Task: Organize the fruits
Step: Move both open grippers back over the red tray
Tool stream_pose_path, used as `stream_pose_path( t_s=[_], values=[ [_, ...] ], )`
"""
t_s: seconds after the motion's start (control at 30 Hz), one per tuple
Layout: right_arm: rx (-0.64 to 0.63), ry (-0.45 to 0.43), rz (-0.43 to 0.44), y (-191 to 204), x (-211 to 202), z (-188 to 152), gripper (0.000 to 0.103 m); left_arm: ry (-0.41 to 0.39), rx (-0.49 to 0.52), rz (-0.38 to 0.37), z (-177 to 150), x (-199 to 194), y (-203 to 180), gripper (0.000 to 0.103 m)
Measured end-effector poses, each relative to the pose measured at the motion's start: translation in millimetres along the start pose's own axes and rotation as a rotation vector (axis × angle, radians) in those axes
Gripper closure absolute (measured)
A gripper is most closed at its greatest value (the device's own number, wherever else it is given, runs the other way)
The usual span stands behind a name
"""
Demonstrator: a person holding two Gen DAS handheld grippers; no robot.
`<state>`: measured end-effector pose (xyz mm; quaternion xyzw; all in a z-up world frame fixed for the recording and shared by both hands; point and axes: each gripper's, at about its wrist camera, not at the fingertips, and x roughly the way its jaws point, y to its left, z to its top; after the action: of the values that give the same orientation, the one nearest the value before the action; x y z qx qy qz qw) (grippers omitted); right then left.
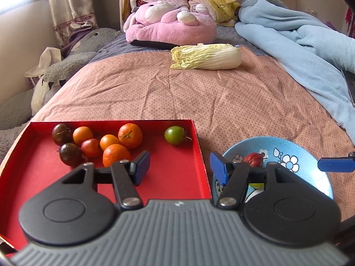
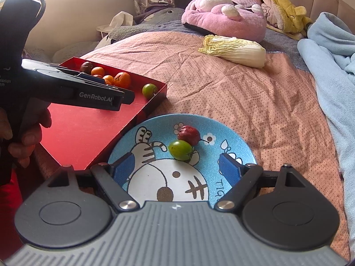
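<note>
We see a red tray (image 1: 199, 155) on a pink dotted bedspread (image 1: 233, 102), with a blue cartoon plate (image 2: 241, 146) touching its right near corner. In the tray, bunched at the far left, lie four orange fruits (image 1: 130, 135), two dark purple ones (image 1: 61, 134) and a small red one (image 1: 91, 147). A green fruit (image 1: 173, 135) sits alone by the far right wall of the tray. On the plate a red fruit (image 2: 188, 135) and a second green fruit (image 2: 180, 150) rest against each other, the red one farther off.

Our left gripper (image 1: 178, 166) hangs over the tray's near right edge, its blue pads spread apart with nothing between them. Our right gripper (image 2: 175, 169) hovers over the near part of the plate, fingers released wide and empty; the two fruits lie just beyond its tips. In the right wrist view a hand (image 2: 24, 137) grips the left tool's handle at the left edge.

Farther up the bed lies a napa cabbage (image 1: 206, 57), with a pink plush toy (image 1: 170, 25) behind it and a light blue blanket (image 1: 310, 44) piled along the right side.
</note>
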<state>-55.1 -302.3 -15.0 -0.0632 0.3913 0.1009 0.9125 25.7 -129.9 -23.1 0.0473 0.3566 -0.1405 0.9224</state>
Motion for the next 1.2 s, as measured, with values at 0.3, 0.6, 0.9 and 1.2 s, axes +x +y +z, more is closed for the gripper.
stream_pose_path(
  t_s=[0.3, 0.6, 0.9, 1.2],
  values=[
    [-0.032, -0.009, 0.027, 15.8, -5.0, 6.8, 0.017, 0.014, -0.046, 0.027, 0.4, 0.1, 9.8, 0.040],
    [-0.067, -0.014, 0.060, 36.0, -3.2, 15.3, 0.017, 0.014, -0.084, 0.029, 0.4, -4.3, 19.3, 0.040],
    [-0.089, -0.013, 0.082, 48.2, -1.7, 19.1, 0.016, 0.002, -0.097, 0.038, 0.0, -8.7, 25.1, 0.027],
    [-0.087, -0.019, 0.093, 49.8, -3.2, 17.8, 0.016, 0.010, -0.078, 0.042, -2.3, -8.9, 24.4, 0.027]
  ],
)
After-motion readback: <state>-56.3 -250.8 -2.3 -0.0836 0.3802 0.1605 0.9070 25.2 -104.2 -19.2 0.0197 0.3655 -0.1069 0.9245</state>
